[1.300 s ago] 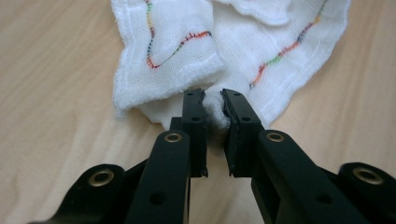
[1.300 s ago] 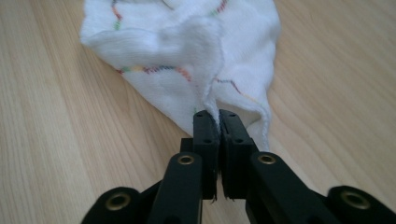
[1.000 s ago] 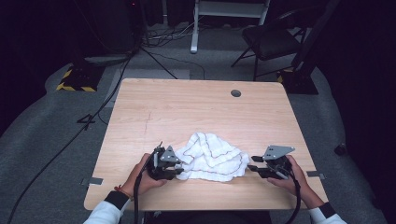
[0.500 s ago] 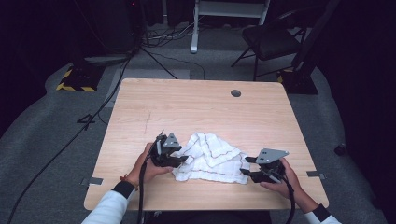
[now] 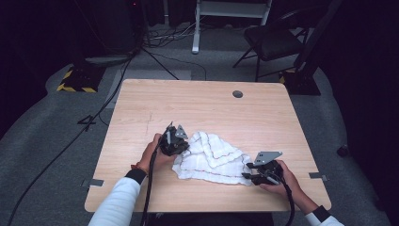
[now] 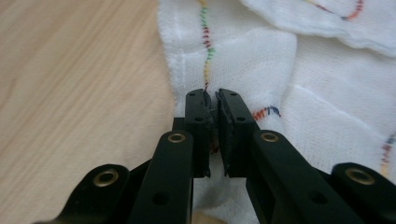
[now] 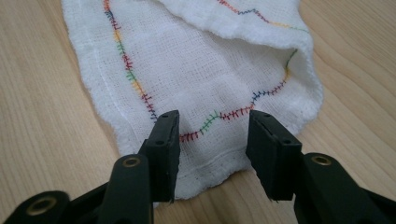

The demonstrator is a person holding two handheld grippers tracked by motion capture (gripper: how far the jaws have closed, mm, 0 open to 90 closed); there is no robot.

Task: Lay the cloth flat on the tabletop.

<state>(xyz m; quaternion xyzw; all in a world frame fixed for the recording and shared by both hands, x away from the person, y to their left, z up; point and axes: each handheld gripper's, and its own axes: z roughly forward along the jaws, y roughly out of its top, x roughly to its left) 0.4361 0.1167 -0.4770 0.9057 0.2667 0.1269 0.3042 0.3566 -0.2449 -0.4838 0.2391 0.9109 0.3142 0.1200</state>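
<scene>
— Wooden table [image 5: 155, 106] under a dark room, cables on the floor behind. What do I have in hand now?

— I see the white cloth [image 5: 211, 157] lying crumpled near the front edge of the table, between my two hands. My left gripper [image 6: 212, 105] has just been closing, and its jaws are now clenched on a fold at the cloth's left edge, next to the coloured stitching [image 6: 205, 51]. My right gripper [image 7: 212, 128] stands with the jaws apart over the cloth's near right corner — the hem lies between them, but the pads do not press on it.

— So what should I do to make this step good?

— I think the right corner must be pinched before any lifting. I would lower the right jaws so that the hem goes deep between the pads, then close on one layer only, not on the folded part behind it.

— And the left side?

— Hold it firm, do not pull yet. If I pull with one side free, the cloth will probably just slide over the wood.
</scene>
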